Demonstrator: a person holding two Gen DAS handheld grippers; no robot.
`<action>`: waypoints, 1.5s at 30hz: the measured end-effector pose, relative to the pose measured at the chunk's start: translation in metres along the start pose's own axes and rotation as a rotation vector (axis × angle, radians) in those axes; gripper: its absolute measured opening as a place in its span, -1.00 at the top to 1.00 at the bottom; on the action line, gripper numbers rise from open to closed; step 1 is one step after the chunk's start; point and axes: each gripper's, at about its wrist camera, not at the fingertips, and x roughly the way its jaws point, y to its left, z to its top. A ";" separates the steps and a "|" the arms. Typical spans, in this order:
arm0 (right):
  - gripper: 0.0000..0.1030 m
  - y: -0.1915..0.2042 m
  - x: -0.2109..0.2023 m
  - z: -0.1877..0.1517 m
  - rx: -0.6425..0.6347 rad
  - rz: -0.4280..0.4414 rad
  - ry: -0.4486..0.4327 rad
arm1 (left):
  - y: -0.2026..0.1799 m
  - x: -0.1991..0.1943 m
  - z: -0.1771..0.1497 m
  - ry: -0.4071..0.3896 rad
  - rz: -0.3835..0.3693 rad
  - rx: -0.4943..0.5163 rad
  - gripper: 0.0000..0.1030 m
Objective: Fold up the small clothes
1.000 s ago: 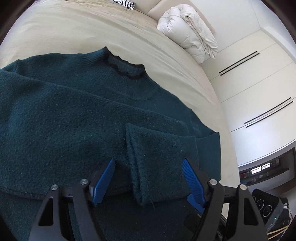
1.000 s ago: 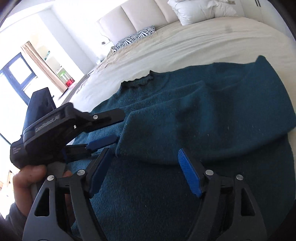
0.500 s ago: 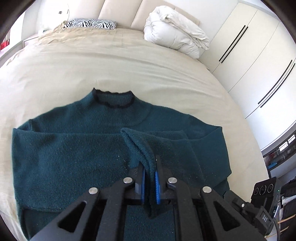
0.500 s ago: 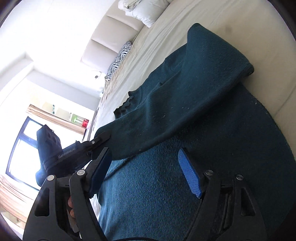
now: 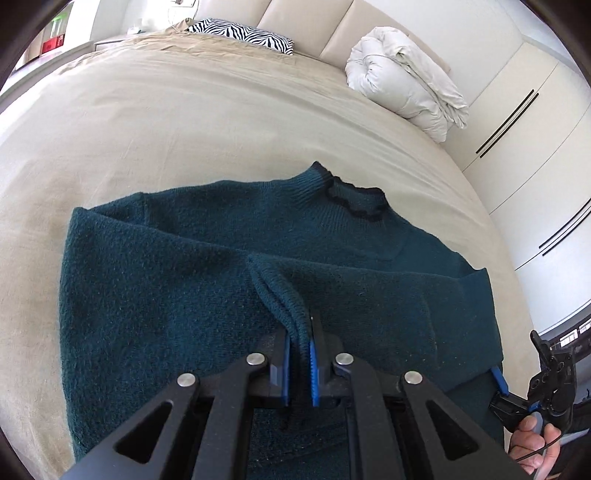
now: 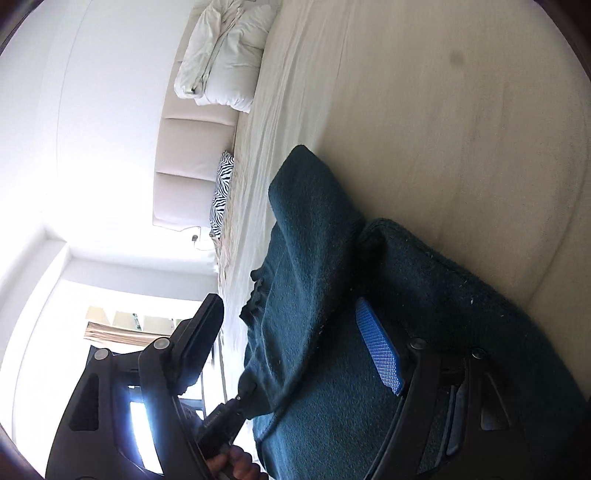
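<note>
A dark teal knitted sweater [image 5: 184, 295] lies flat on the beige bed, its neck with a dark trim [image 5: 354, 199] at the far side. Both sleeves are folded across the chest. My left gripper [image 5: 300, 354] is shut on the cuff of the sleeve [image 5: 280, 295] that comes in from the right, and the cuff is bunched between the blue pads. My right gripper [image 6: 288, 350] is rolled onto its side at the sweater's right edge [image 6: 443, 266], open, one blue pad [image 6: 376, 350] just over the knit. It also shows in the left wrist view as the right gripper [image 5: 517, 398], with a hand.
The beige bed sheet [image 5: 184, 122] stretches wide beyond the sweater. A folded white duvet [image 5: 406, 88] and a zebra pillow [image 5: 240, 35] lie at the headboard. White wardrobe doors [image 5: 524, 122] stand to the right, close to the bed's edge.
My left gripper went from open around the sleeve cuff to shut on it, then swung leftward with it. The right gripper rolled onto its side and slid to the sweater's right edge.
</note>
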 end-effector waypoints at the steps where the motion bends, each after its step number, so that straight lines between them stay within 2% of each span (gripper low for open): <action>1: -0.43 -0.001 -0.001 0.001 0.009 0.008 -0.008 | 0.002 0.001 -0.003 -0.001 0.002 0.007 0.81; 5: -0.45 0.006 0.006 0.002 0.015 0.026 0.004 | 0.007 -0.007 -0.006 -0.030 -0.018 -0.022 0.81; 8: -0.45 0.014 0.017 0.005 0.013 0.015 0.004 | 0.010 -0.021 -0.002 -0.088 -0.003 -0.032 0.81; 11: -0.45 0.015 0.022 0.008 0.028 0.006 0.016 | 0.010 -0.024 0.002 -0.103 0.001 -0.032 0.81; 16: -0.45 0.009 0.023 0.006 0.102 0.024 0.012 | 0.016 -0.017 -0.005 -0.085 0.012 -0.043 0.81; 19: -0.45 0.013 0.031 0.002 0.072 -0.018 0.045 | 0.022 -0.005 -0.009 -0.036 0.008 -0.054 0.80; 21: -0.45 0.014 0.031 0.000 0.050 -0.048 0.049 | 0.023 -0.004 -0.009 -0.032 0.003 -0.054 0.79; 28: -0.45 0.019 0.042 0.021 -0.006 -0.051 -0.033 | 0.029 -0.001 -0.007 -0.013 -0.014 -0.061 0.79; 32: -0.31 -0.001 0.031 0.028 0.060 -0.010 -0.076 | 0.029 -0.001 -0.010 -0.019 -0.018 -0.057 0.76; 35: -0.29 0.002 0.029 0.025 0.018 -0.032 -0.056 | 0.030 -0.004 -0.012 -0.018 -0.024 -0.063 0.76; 38: -0.33 0.014 0.019 0.020 -0.029 -0.093 -0.011 | 0.032 -0.007 -0.014 -0.016 -0.033 -0.067 0.75; 40: -0.36 0.026 0.008 0.016 -0.042 -0.088 0.030 | 0.033 -0.006 -0.015 -0.017 -0.038 -0.059 0.74; 43: -0.36 0.062 -0.004 0.017 -0.181 -0.087 0.040 | 0.035 -0.004 -0.017 -0.021 -0.045 -0.066 0.74; 45: -0.36 0.082 0.007 0.023 -0.266 -0.095 0.073 | 0.036 -0.003 -0.017 -0.024 -0.049 -0.067 0.74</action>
